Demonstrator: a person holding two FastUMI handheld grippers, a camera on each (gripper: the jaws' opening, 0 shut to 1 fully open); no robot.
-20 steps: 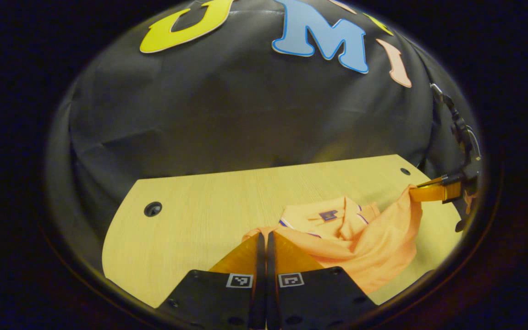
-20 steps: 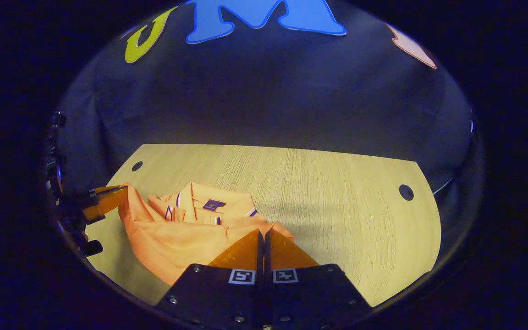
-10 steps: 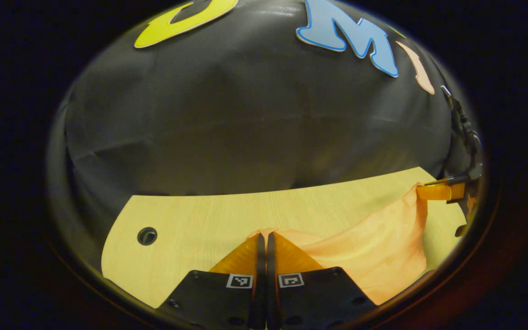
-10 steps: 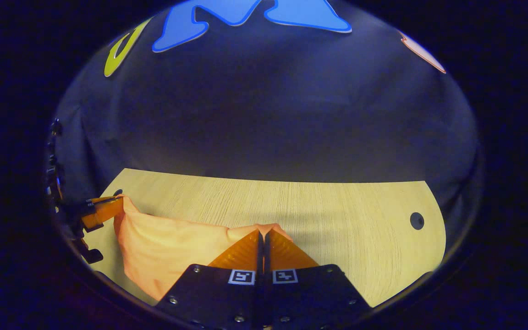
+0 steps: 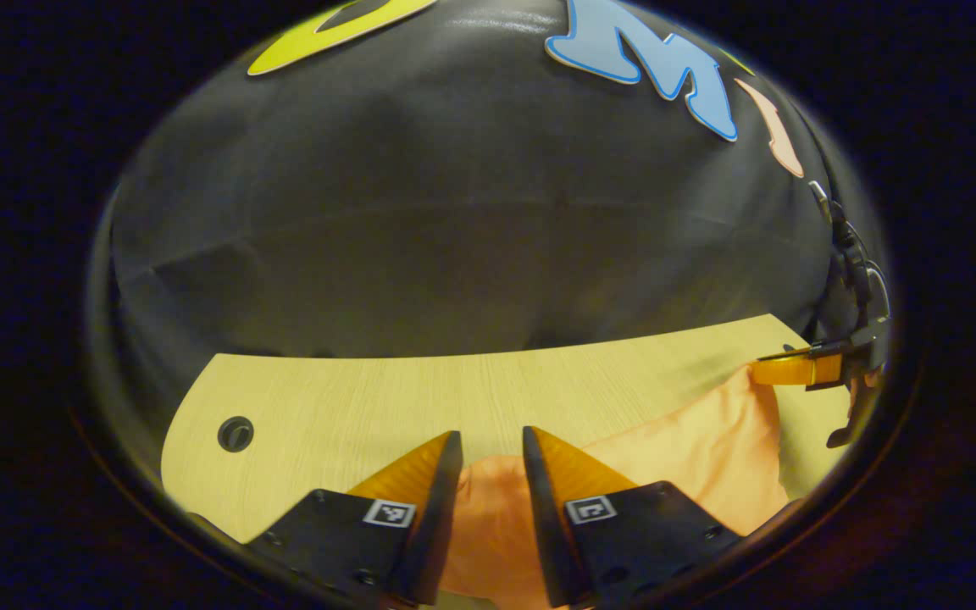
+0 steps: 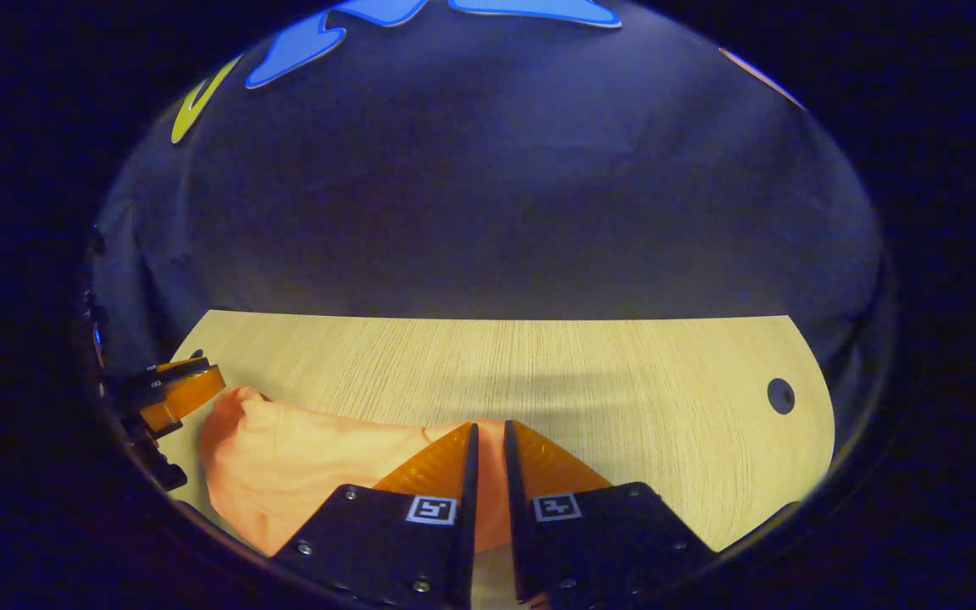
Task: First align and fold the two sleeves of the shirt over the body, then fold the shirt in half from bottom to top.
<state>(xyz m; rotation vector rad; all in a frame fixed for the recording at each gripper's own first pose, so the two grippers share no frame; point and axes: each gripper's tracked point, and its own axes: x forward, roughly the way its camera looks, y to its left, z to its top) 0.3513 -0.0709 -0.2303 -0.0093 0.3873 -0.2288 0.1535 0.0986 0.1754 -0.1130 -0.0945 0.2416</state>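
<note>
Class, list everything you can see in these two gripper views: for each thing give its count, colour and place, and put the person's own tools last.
shirt: one, orange, folded over on the near part of the table, its far edge between the two grippers.
table: one, light wood grain, under the shirt, reaching back to the booth wall.
cable holes: two seen, dark and round, one near each end of the table top.
booth wall: one, black cloth, behind the table.
left gripper: one, fingers apart over the shirt's edge.
right gripper: one, fingers slightly apart over the shirt's edge.
</note>
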